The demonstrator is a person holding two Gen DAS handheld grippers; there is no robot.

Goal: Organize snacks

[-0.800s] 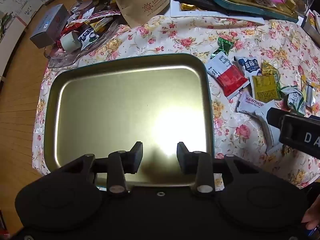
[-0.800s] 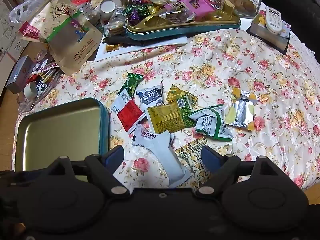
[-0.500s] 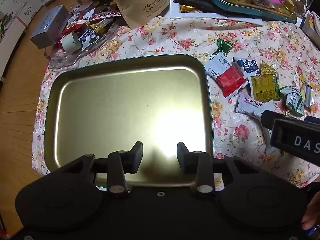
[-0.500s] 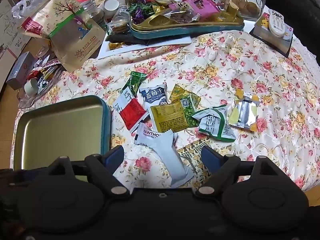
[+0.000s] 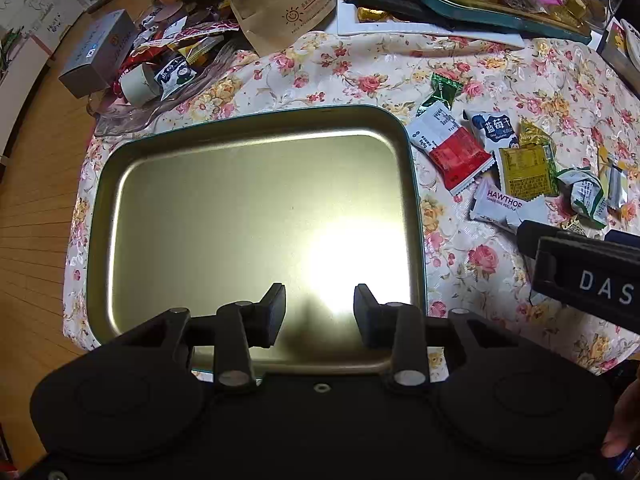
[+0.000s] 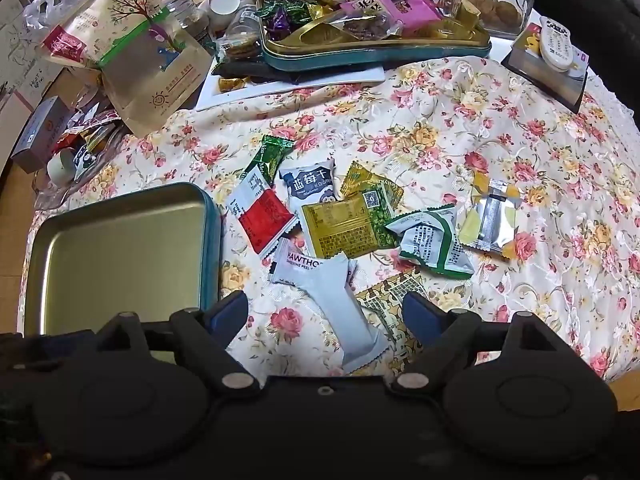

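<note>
Hovering over the loose pile of snack packets, the right gripper points steeply down with its jaws spread as wide as they go and nothing between the pads. Directly below that gap lies the plain white packet, a long narrow sachet resting on the floral tablecloth near the table's front edge. Its long axis runs from the pile toward the camera, slanting a little to the right, so it lies roughly along the fingers' reach and across the line on which the jaws close; closing would likely pinch it across its narrow width. One end overlaps the Hawthorn packet, and the red-and-white packet sits just beyond, beside the tin.

The empty gold tin tray sits toward the table's left side, its right wall just beside the pile. The left gripper hangs above the tray's near edge, jaws apart at a moderate width and holding nothing. The right gripper is plainly the nearer one to the white packet, so the pick is probably its job, with the tray a short carry to the left.
</note>
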